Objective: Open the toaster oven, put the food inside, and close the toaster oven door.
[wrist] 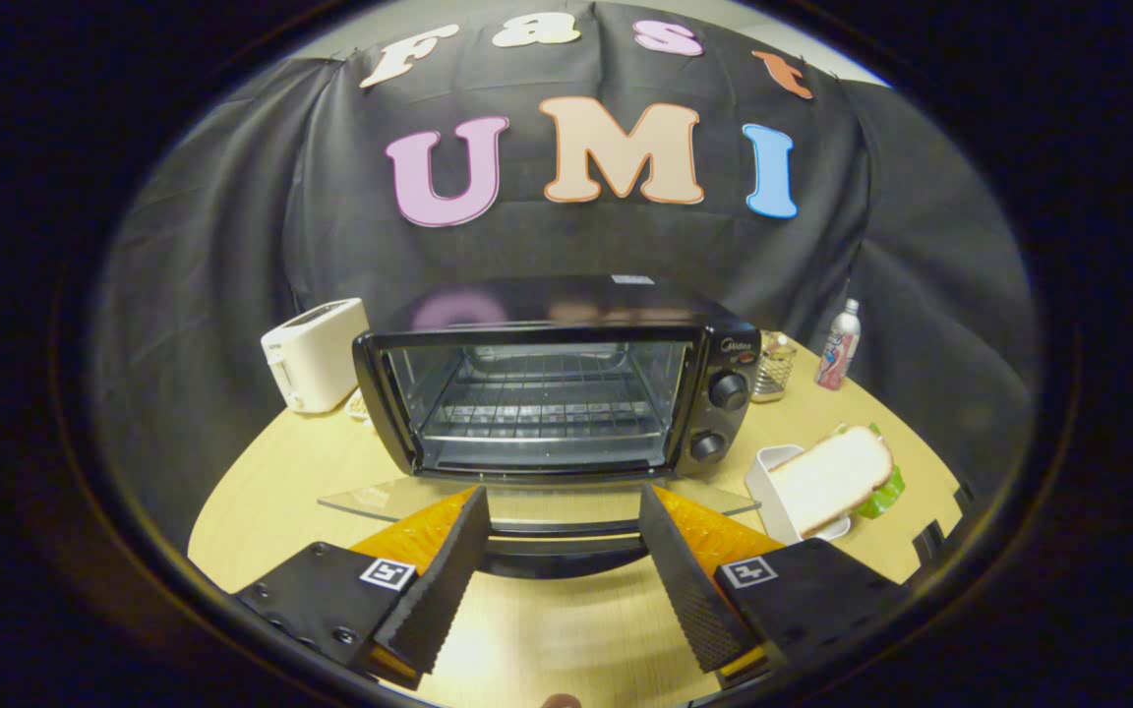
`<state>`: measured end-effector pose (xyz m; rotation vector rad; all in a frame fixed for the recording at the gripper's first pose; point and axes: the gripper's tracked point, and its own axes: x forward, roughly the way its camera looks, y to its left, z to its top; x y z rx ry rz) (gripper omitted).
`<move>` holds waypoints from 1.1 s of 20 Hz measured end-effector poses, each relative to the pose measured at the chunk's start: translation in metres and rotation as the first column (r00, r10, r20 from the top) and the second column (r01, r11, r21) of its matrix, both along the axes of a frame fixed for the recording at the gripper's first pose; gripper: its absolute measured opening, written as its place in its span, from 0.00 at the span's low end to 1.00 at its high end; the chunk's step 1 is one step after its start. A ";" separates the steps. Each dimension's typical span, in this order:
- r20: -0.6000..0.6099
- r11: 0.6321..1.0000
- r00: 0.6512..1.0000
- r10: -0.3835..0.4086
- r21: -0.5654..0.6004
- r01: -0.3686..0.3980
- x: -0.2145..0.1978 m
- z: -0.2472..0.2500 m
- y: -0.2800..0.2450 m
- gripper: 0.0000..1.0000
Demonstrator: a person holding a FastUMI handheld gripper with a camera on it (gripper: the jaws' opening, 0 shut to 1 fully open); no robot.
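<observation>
Sandwich (830,477): task food, white bread over green filling, lying in a small white tray (761,470) on the desk (262,492), just right of the toaster oven (547,379) and ahead-right of the gripper (563,503). Oven: door (527,500) already folded down flat, wire rack (537,408) bare, two knobs (727,390) on its right panel. Gripper: fingers spread apart, holding nothing, tips at the door's front handle (552,536). Risks, judged: the swing right toward the food could clip the lowered glass door; soft bread may crush or shed filling under a hard pinch; the tray may slide or lift with it. Surroundings: white toaster (316,354) to the left, wire cup (773,366) and bottle (840,346) behind, well apart.
</observation>
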<state>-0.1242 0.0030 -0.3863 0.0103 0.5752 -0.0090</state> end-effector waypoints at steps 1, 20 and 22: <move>-0.020 1.000 1.000 0.000 -0.002 0.000 -0.004 -0.007 0.000 0.97; -0.215 1.000 0.977 0.014 0.014 -0.011 -0.028 -0.086 0.009 0.96; -0.204 1.000 0.979 0.005 0.004 -0.005 -0.025 -0.081 0.005 0.96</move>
